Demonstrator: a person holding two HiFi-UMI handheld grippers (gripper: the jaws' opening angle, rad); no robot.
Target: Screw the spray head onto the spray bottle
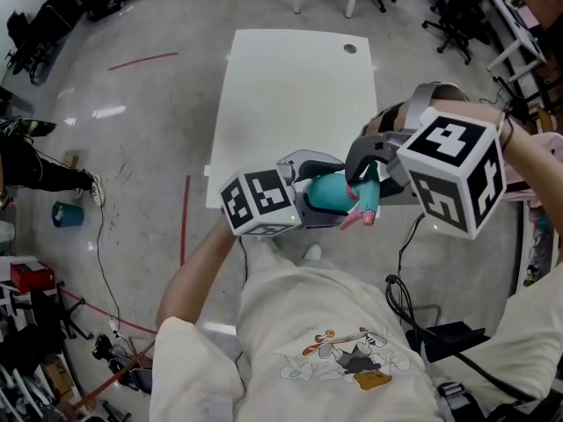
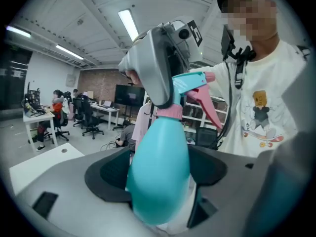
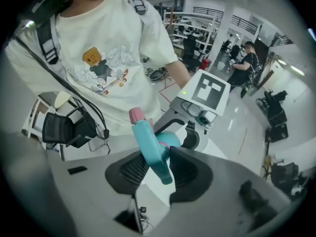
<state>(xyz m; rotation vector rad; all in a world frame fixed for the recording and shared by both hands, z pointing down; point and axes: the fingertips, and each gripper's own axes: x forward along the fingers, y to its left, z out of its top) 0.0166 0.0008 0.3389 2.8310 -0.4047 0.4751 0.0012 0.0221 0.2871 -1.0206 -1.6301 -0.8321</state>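
Holds left gripper (image 1: 322, 190) chest-high, jaws clamped round the teal spray bottle (image 2: 160, 164). Points right gripper (image 3: 157, 163) at it, jaws narrowed, seemingly pinching the spray head (image 3: 149, 141).

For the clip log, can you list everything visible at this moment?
spray bottle: one, teal, held in front of the person
spray head: one, teal with pink trigger and collar, on the bottle's neck
table: one, white, below the grippers
chairs: several, black, far floor
tape lines: two, red, floor left of table
left gripper: one, grey, shut on the spray bottle
right gripper: one, grey, shut on the spray head
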